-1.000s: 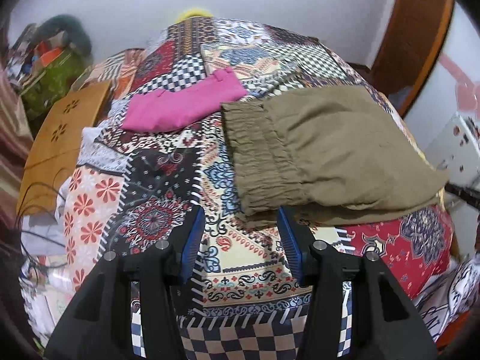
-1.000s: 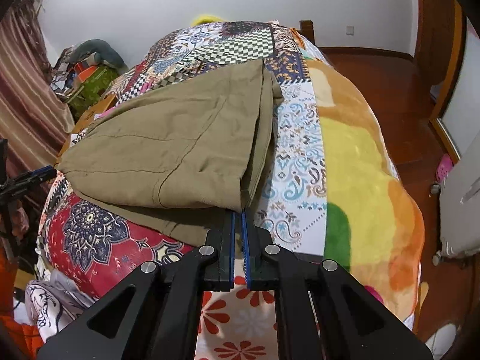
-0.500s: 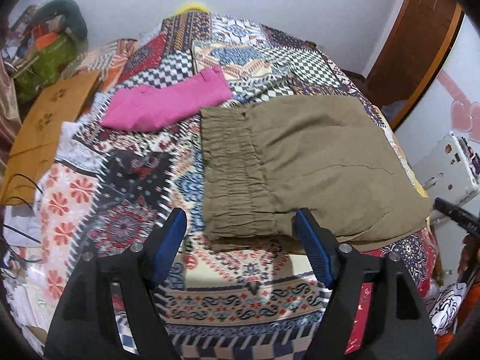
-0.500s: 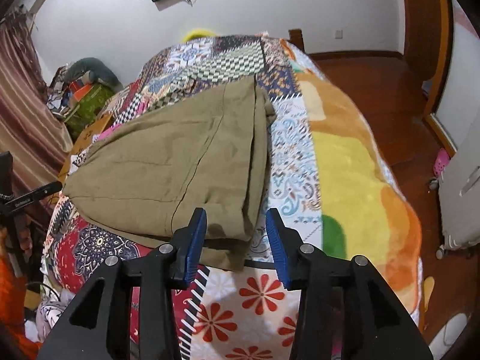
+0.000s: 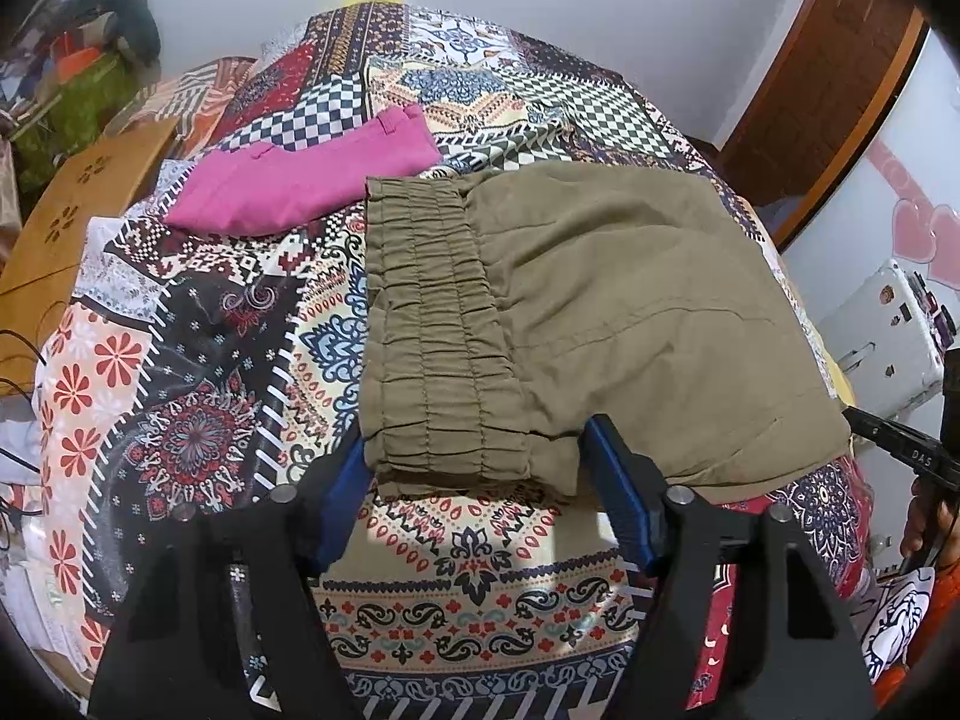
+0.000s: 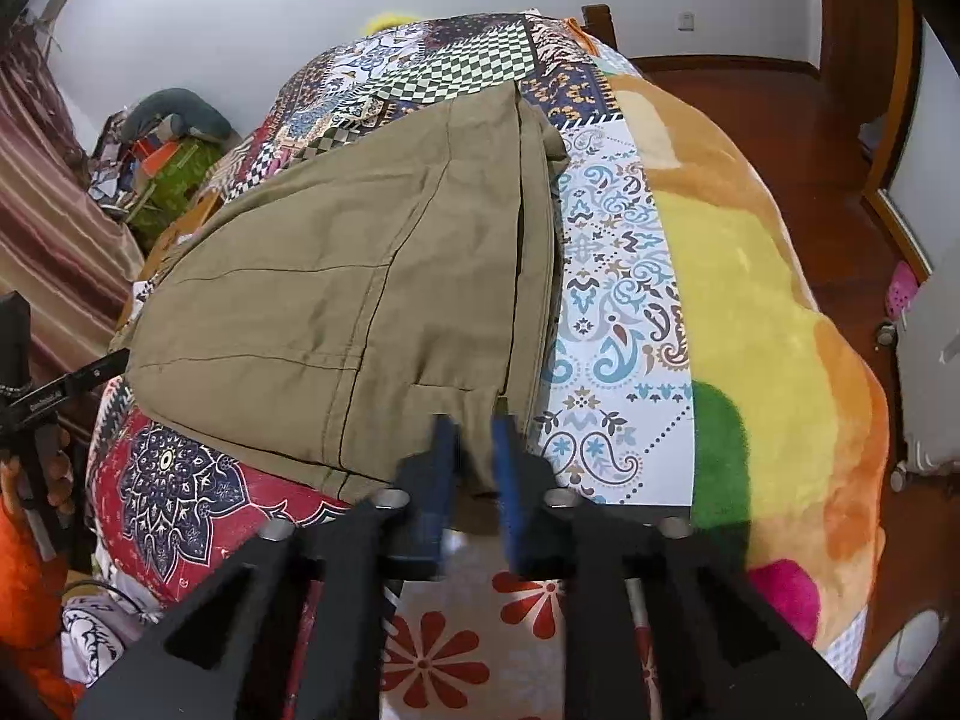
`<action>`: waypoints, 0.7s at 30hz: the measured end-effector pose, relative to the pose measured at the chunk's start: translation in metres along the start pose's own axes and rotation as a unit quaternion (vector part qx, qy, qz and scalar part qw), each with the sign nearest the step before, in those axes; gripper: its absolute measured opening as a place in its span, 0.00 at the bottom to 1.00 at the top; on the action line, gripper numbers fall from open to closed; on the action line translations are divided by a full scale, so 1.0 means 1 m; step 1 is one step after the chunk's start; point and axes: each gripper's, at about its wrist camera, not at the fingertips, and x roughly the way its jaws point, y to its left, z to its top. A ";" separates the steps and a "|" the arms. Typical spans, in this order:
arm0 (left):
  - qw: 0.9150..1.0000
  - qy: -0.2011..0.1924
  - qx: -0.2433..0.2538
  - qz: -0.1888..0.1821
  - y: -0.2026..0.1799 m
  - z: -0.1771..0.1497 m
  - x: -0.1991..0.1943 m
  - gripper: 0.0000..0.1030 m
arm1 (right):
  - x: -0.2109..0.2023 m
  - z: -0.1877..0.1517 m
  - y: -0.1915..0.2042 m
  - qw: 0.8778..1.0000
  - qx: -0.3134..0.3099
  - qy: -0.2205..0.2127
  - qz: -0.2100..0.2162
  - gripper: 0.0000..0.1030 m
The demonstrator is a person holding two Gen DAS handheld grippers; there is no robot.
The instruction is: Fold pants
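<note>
Your left hand-held gripper (image 5: 474,483) stands released, jaws wide on either side of the near waistband corner of the olive pants (image 5: 600,312); your right hand-held gripper (image 6: 474,450) is narrowed around the near hem corner, though a firm pinch cannot be confirmed. The pants lie partly folded on the bed (image 5: 252,360), pink garment (image 5: 306,180) beyond. Judged step: gripping both near corners; next, clamp and carry them across

A home bedroom here: a bed (image 5: 198,324) under a busy patchwork bedspread (image 5: 480,90), with a plush yellow and orange blanket (image 6: 750,276) on one side. A dark wooden door (image 5: 828,72) and reddish wooden floor (image 6: 720,69) frame it, striped curtains (image 6: 42,210) hang at the side, and bags and clutter (image 6: 162,144) pile against the white wall (image 6: 210,18).
</note>
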 end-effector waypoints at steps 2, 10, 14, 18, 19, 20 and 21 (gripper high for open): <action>1.000 -0.006 0.003 0.003 0.000 0.000 -0.002 0.63 | -0.005 0.000 0.004 1.000 -0.010 -0.008 -0.006 0.08; 0.999 -0.039 0.017 0.016 -0.006 0.010 -0.024 0.52 | -0.029 0.008 0.016 0.998 -0.038 -0.044 -0.013 0.06; 0.998 -0.048 0.027 0.018 -0.009 0.011 -0.032 0.51 | -0.035 0.008 0.021 0.997 -0.051 -0.049 -0.020 0.06; 0.998 -0.038 0.038 0.027 -0.010 0.006 -0.025 0.51 | -0.031 0.002 0.020 0.998 -0.050 -0.038 -0.023 0.05; 0.999 -0.031 0.036 0.026 -0.008 0.003 -0.021 0.51 | -0.029 0.000 0.019 0.998 -0.047 -0.035 -0.024 0.05; 0.999 -0.024 0.033 0.024 -0.007 0.001 -0.016 0.51 | -0.026 -0.002 0.017 0.998 -0.044 -0.032 -0.025 0.05; 0.999 -0.016 0.031 0.022 -0.004 -0.001 -0.011 0.51 | -0.023 -0.003 0.015 0.998 -0.041 -0.026 -0.025 0.05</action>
